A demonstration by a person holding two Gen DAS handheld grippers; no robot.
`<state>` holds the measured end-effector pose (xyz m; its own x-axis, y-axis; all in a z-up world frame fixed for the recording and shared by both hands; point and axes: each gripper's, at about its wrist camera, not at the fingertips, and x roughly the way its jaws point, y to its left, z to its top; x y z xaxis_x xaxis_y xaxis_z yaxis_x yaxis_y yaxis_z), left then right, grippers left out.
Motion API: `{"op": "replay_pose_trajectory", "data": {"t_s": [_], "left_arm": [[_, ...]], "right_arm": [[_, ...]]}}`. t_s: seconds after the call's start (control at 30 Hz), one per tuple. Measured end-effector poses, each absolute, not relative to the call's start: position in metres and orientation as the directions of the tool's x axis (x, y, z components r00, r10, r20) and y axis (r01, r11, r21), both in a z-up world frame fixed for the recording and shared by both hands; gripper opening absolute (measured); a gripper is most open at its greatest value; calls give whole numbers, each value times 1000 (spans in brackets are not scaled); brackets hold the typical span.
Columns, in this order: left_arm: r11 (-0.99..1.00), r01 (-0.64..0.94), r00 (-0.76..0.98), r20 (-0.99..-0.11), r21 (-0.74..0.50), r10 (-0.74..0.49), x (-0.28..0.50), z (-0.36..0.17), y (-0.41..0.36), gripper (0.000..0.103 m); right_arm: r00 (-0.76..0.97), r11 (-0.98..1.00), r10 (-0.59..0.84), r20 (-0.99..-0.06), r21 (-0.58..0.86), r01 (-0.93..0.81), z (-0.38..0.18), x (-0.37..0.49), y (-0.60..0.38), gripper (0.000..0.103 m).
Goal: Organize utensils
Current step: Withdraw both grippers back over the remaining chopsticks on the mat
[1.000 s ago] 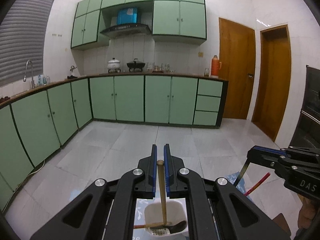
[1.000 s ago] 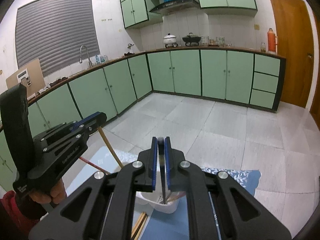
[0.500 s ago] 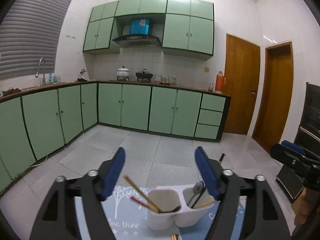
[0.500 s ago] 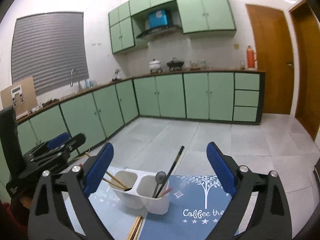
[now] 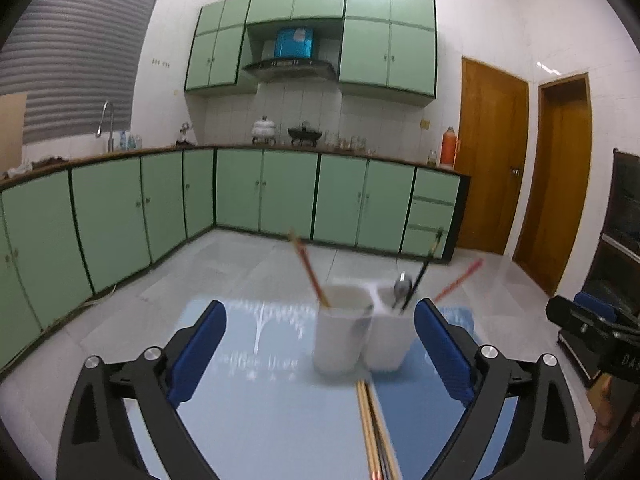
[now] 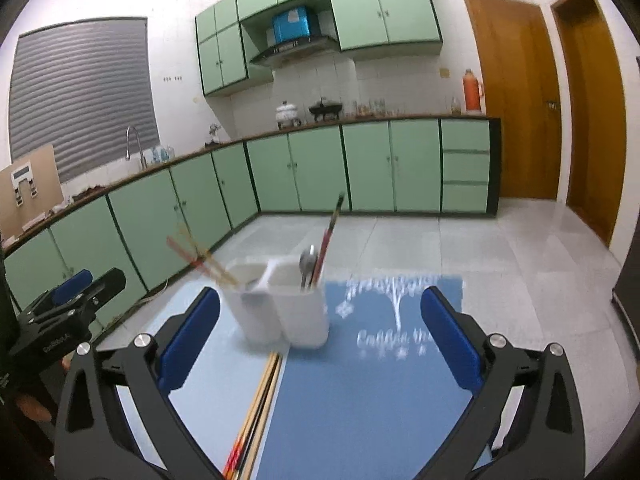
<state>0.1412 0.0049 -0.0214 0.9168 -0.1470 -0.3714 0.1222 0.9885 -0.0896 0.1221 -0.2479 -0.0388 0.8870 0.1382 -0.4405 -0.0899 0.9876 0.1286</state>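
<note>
A white two-compartment utensil holder [image 5: 362,332] [image 6: 280,308] stands on the blue mats. Its left cup holds wooden and red chopsticks [image 5: 308,268] [image 6: 200,258]. Its right cup holds a metal spoon [image 5: 402,286] [image 6: 308,262] and a dark chopstick [image 6: 330,232]. More loose chopsticks [image 5: 374,432] [image 6: 256,412] lie flat in front of the holder. My left gripper [image 5: 320,306] is back from the holder, its jaws opening with nothing between the pads. My right gripper [image 6: 320,296] stands open and empty, also short of the holder. The picture is blurred by motion.
A light blue mat [image 5: 248,400] and a darker blue mat [image 6: 380,392] cover the table side by side. Green kitchen cabinets [image 5: 120,216] run behind, wooden doors [image 5: 492,156] at the right. A hand holds the other gripper at the left edge of the right wrist view.
Both grippers were shut on utensils over the holder. They have opened, let the utensils drop into the cups, and drawn back and down toward the near side of the mats.
</note>
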Motion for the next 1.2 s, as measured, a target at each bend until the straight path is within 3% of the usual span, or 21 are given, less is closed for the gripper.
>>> {"op": "replay_pose_trajectory", "data": {"t_s": [0.43, 0.9, 1.07, 1.2], "left_arm": [[996, 88, 815, -574, -14, -80, 109, -115, 15, 93], [997, 77, 764, -641, -11, -66, 90, -153, 23, 93], [997, 78, 756, -651, -13, -68, 85, -155, 28, 93], [997, 75, 751, -656, -20, -69, 83, -157, 33, 93]], "right_arm": [[788, 987, 159, -595, 118, -110, -130, 83, -212, 97], [744, 992, 130, -655, 89, -95, -175, 58, -184, 97], [723, 991, 131, -678, 78, -107, -184, 57, -177, 79], [715, 991, 132, -687, 76, -109, -188, 56, -174, 75]]}}
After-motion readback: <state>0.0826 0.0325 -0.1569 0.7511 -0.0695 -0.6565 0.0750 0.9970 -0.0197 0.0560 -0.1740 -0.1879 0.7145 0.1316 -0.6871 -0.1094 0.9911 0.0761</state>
